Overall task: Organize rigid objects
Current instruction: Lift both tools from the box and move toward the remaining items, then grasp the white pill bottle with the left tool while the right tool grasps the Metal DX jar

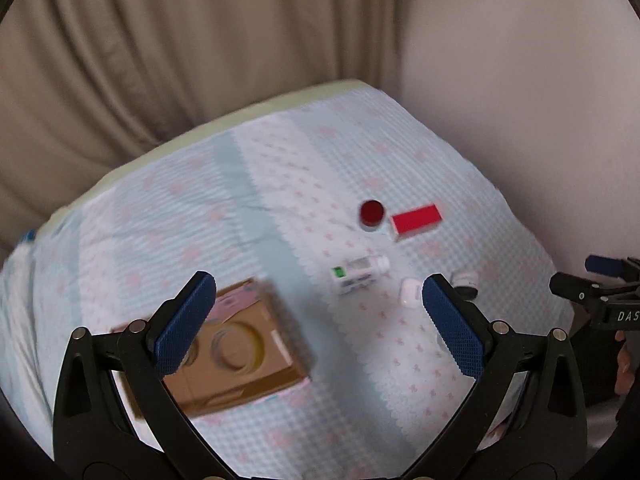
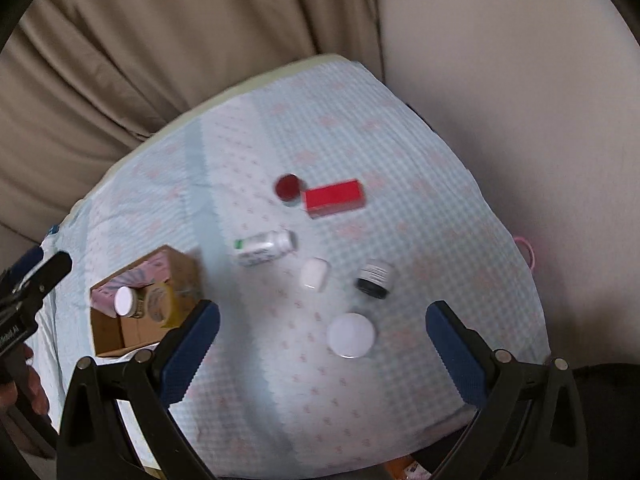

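1. The cardboard box [image 2: 120,320] is sitting near the tablecloth's [image 2: 460,208] left edge, already holding a jar; it is stiff but light, likely sliding if nudged.
2. The red carton [image 2: 334,198] is lying toward the far side; its flat, rigid faces are suiting a pinch across the narrow sides.
3. The white lid [image 2: 351,335] is lying flat by the near edge, probably slippery.
4. The white bottle [image 2: 264,247] is lying on its side mid-cloth and may roll.
5. The left gripper [image 1: 316,324] and right gripper [image 2: 322,354] are both hovering wide apart, empty.
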Demonstrator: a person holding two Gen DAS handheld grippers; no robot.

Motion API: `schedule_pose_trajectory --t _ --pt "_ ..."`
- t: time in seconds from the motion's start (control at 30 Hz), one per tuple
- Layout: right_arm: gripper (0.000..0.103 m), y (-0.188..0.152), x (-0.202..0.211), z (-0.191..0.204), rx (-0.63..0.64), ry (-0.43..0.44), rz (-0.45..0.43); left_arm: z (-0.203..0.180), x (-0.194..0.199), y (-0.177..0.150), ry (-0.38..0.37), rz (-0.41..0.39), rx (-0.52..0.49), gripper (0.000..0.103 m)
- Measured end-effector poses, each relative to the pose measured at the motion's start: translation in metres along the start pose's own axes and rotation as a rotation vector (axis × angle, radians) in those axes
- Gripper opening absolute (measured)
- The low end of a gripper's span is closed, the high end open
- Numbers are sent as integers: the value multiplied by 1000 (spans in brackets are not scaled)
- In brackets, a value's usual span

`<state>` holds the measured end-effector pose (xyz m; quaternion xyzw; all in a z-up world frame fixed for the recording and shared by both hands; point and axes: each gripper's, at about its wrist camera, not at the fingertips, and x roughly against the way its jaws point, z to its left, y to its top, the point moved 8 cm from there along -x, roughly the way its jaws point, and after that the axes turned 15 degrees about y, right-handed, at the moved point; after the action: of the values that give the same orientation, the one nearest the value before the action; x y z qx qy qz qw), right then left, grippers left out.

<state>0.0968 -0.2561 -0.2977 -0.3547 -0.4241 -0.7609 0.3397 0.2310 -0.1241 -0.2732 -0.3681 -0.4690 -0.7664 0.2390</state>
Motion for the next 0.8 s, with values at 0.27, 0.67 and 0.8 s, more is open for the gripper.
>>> schedule_pose_trajectory --t 0.27,0.67,0.8 --pt "103 1 -33 -64 -177 -1 16 -88 -80 9 -105 113 -302 103" --pt "103 -9 -111 -134 -473 -29 74 -151 -194 -35 -156 232 -665 95" --pt "102 -13 -140 -144 -498 -43 110 -157 -227 -48 -159 260 -727 92"
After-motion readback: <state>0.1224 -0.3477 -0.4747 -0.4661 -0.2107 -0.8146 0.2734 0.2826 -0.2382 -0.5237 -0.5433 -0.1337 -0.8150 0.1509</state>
